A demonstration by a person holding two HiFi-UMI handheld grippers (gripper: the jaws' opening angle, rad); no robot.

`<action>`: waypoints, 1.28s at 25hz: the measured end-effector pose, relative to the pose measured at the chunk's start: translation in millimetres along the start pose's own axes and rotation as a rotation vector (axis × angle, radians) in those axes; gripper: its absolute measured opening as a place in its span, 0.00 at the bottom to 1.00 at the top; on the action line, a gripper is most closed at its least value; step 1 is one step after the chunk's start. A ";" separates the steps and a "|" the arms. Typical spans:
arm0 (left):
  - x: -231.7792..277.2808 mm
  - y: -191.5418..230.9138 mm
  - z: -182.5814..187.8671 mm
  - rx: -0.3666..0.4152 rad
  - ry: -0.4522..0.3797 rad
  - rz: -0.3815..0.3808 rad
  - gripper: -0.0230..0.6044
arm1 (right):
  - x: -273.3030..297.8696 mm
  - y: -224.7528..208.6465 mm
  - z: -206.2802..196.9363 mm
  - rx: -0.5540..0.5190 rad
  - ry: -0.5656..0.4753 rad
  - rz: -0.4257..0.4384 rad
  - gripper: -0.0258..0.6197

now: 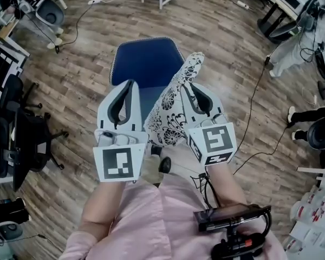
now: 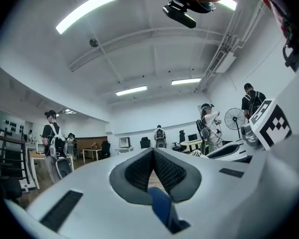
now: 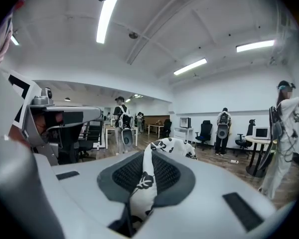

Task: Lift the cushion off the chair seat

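Right gripper (image 1: 190, 91) has its two jaws pressed together on a fold of the cushion (image 1: 170, 110), a white one printed with black flowers and leaves. In the right gripper view the fabric runs up between the dark ribbed pads of that gripper (image 3: 147, 156) as a thin pinched band, and the bulk of the cushion (image 3: 173, 146) bulges out just past the jaw tips. From the head view the cushion hangs tilted, one end beyond the right gripper's tips and the other drooping back between the two grippers, clear of the blue chair seat (image 1: 146, 64), which lies below and ahead of both tools.

Left gripper (image 1: 129, 85) sits just to the left of the cushion, level with the right one, and I cannot tell whether it touches the fabric. In the left gripper view its jaws (image 2: 153, 151) meet at the tips with no cushion fabric between the pads; a small blue shape shows low in the gap behind them, and I cannot tell what it is.

Beneath the chair is a wood-plank floor (image 1: 86, 64). Behind both grippers are the person's pink sleeves (image 1: 146, 221).
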State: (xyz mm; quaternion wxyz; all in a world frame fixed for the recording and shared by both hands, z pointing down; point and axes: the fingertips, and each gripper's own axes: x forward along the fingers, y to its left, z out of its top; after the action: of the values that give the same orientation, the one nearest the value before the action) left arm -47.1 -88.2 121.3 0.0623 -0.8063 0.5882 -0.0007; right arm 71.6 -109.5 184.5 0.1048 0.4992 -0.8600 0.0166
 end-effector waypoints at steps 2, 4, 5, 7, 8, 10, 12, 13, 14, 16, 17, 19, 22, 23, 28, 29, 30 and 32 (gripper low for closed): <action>-2.4 -2.1 18.9 0.003 -0.031 0.003 0.05 | -7.8 -2.4 22.3 -0.015 -0.044 -0.010 0.11; -5.6 -3.0 33.6 0.010 -0.057 0.006 0.05 | -15.2 -2.9 40.7 -0.027 -0.084 -0.016 0.11; -6.6 -3.6 39.7 0.016 -0.069 0.006 0.05 | -18.4 -3.2 48.4 -0.034 -0.101 -0.019 0.11; -7.5 -6.5 49.6 0.024 -0.088 -0.001 0.05 | -23.9 -4.6 61.1 -0.047 -0.131 -0.028 0.11; -8.1 -8.6 53.3 0.024 -0.094 -0.006 0.05 | -26.8 -5.3 65.8 -0.052 -0.142 -0.032 0.11; -8.9 -13.0 58.8 0.020 -0.099 -0.016 0.05 | -32.7 -6.9 72.9 -0.059 -0.158 -0.040 0.11; -7.5 -16.6 63.3 0.018 -0.101 -0.020 0.05 | -36.9 -9.6 77.5 -0.062 -0.167 -0.045 0.11; -6.2 -18.2 65.3 0.019 -0.102 -0.021 0.05 | -38.0 -11.0 79.0 -0.064 -0.169 -0.047 0.11; -5.2 -19.6 66.9 0.021 -0.103 -0.023 0.05 | -38.8 -12.1 79.9 -0.067 -0.171 -0.049 0.11; -5.4 -22.2 68.2 0.021 -0.105 -0.031 0.05 | -40.2 -12.2 80.0 -0.071 -0.173 -0.052 0.11; -6.6 -23.4 67.8 0.020 -0.105 -0.036 0.05 | -41.1 -11.2 79.3 -0.072 -0.175 -0.052 0.11; -9.3 -25.6 65.8 0.014 -0.101 -0.046 0.05 | -43.5 -9.2 77.5 -0.070 -0.176 -0.054 0.11; -10.8 -26.1 63.8 0.014 -0.094 -0.051 0.05 | -44.5 -8.2 77.3 -0.065 -0.177 -0.058 0.10; -11.3 -25.3 63.4 0.012 -0.093 -0.051 0.05 | -44.5 -7.5 76.9 -0.063 -0.177 -0.059 0.10; -13.2 -24.6 62.7 0.008 -0.095 -0.057 0.05 | -46.0 -5.9 75.8 -0.066 -0.183 -0.070 0.09; -12.8 -24.3 63.4 0.008 -0.096 -0.059 0.05 | -45.8 -5.8 76.9 -0.067 -0.185 -0.073 0.09; -12.3 -23.6 63.9 0.008 -0.096 -0.059 0.05 | -45.2 -5.6 78.1 -0.068 -0.186 -0.075 0.09; -11.0 -22.7 64.8 0.012 -0.096 -0.062 0.05 | -43.9 -4.9 80.0 -0.075 -0.187 -0.078 0.08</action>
State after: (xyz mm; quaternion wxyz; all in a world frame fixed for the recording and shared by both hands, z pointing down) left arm -24.2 -64.5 60.1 0.0952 -0.8229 0.5591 0.0325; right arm 83.7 -85.1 97.3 0.0434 0.5272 -0.8460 -0.0662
